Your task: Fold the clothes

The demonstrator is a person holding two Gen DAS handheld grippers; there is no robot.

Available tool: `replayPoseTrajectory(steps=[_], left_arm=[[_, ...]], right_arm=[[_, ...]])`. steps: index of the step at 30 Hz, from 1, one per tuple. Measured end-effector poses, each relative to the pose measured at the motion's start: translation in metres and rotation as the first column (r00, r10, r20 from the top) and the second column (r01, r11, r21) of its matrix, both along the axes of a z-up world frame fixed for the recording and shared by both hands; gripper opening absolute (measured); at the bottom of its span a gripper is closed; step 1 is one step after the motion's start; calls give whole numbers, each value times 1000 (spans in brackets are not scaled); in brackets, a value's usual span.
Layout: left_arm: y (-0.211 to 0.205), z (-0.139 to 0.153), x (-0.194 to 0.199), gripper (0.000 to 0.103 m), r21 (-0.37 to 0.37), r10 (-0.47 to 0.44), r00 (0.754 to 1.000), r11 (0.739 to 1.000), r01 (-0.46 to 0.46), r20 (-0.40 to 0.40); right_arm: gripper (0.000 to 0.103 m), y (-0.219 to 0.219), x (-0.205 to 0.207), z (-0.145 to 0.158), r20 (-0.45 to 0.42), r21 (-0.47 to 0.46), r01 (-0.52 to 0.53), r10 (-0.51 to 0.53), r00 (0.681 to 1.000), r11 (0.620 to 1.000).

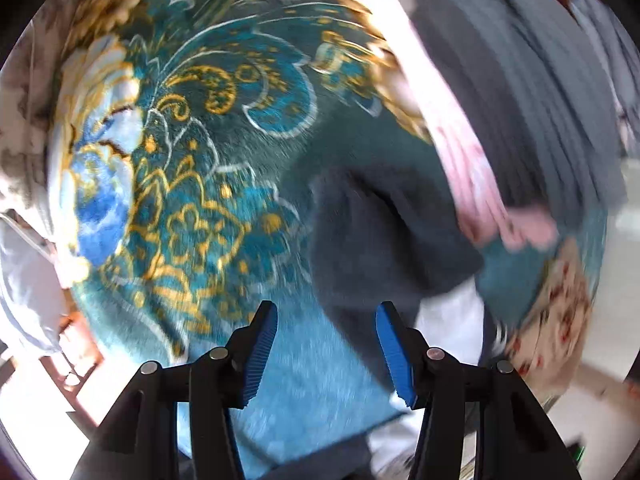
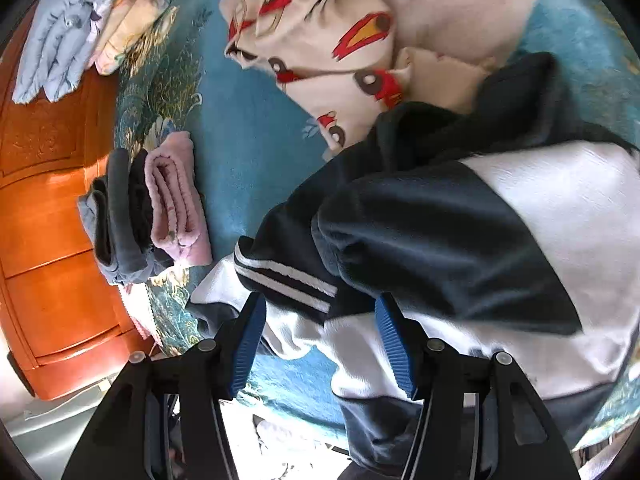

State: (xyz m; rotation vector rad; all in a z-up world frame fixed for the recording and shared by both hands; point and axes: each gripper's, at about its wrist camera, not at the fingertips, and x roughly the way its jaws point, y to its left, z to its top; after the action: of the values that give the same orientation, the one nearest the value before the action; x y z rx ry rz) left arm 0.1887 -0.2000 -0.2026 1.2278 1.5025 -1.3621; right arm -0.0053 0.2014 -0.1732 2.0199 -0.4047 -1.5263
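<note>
Both of my grippers gape wide and carry nothing: left gripper [image 1: 326, 354] hovers over the teal floral blanket [image 1: 224, 152] on the bed, right gripper [image 2: 320, 346] sits over the hem of the navy-and-white jacket [image 2: 460, 248]. The jacket lies rumpled on the blanket, 1 dark sleeve draped across its white body, the striped cuff [image 2: 286, 276] just ahead of my right fingers [image 2: 394, 346]; from the left view its dark sleeve [image 1: 380, 236] shows just beyond my left fingers [image 1: 262, 354]. Risks, as I judge them: the left view is motion-blurred, so closing now could pinch blanket pile instead of jacket; a right-hand grab at the bunched hem could catch 2 layers and drag the sleeve askew; any sweep toward the bed edge could knock the folded stack [image 2: 148, 204] off toward the orange wooden cabinet [image 2: 52, 216]. Count: 1 jacket in hand's reach, 1 cream garment with red cartoon cars [image 2: 320, 48] unfolded behind it, 1 stack showing a pink folded piece [image 2: 176, 196] and at least 2 grey ones, 1 pale blue quilted item [image 2: 56, 52] and 1 printed bundle [image 2: 132, 12] farther off.
</note>
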Motion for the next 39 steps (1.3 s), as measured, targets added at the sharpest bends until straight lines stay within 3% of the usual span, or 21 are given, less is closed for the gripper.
replayPoseTrajectory(steps=[5,7,12,13,14,17,20,23,27,31,34,36,39], left_arm=[[-30,-39,7,56,45,151,988,988,-149,-36],[-36,-48,4,55,45,155,987,987,-153,-34],[-39,-57,-13,54,15,55,998,998,-55,11],[-39,-56,-14,45,14,59,998,998,-59,-3],[-38,-55,-14,25,15,69,997,998,-69,-23],[-35,-44,-16,15,6,98,991,995,-97,-89],[-29,-18,-27,11,-54,41,992,997,-47,-118],[-12,30,-39,10,-164,-65,980,986,34,-190],[28,104,-67,10,-350,-295,928,914,205,-228],[84,171,-108,10,-481,-495,840,805,347,-222],[155,201,-146,10,-554,-647,738,693,462,-194],[212,206,-173,10,-580,-740,652,607,544,-163],[287,205,-205,10,-569,-826,545,520,637,-144]], right_arm=[[58,45,31,12,6,5,39,-40,999,999],[58,63,44,11,5,42,47,-47,999,998],[58,110,60,2,47,134,150,-157,986,980],[58,115,61,4,47,137,162,-170,984,977],[58,120,61,5,47,141,174,-182,982,975],[58,126,62,10,37,136,186,-193,981,973],[58,124,60,20,12,114,164,-166,986,980],[58,123,60,29,-14,86,136,-135,991,987],[58,136,55,33,-34,47,127,-125,992,991],[58,163,48,29,-26,1,158,-158,987,987],[58,195,44,22,-6,-32,206,-207,978,978],[58,219,43,18,3,-55,240,-240,971,969],[58,258,42,9,28,-90,306,-305,952,948]])
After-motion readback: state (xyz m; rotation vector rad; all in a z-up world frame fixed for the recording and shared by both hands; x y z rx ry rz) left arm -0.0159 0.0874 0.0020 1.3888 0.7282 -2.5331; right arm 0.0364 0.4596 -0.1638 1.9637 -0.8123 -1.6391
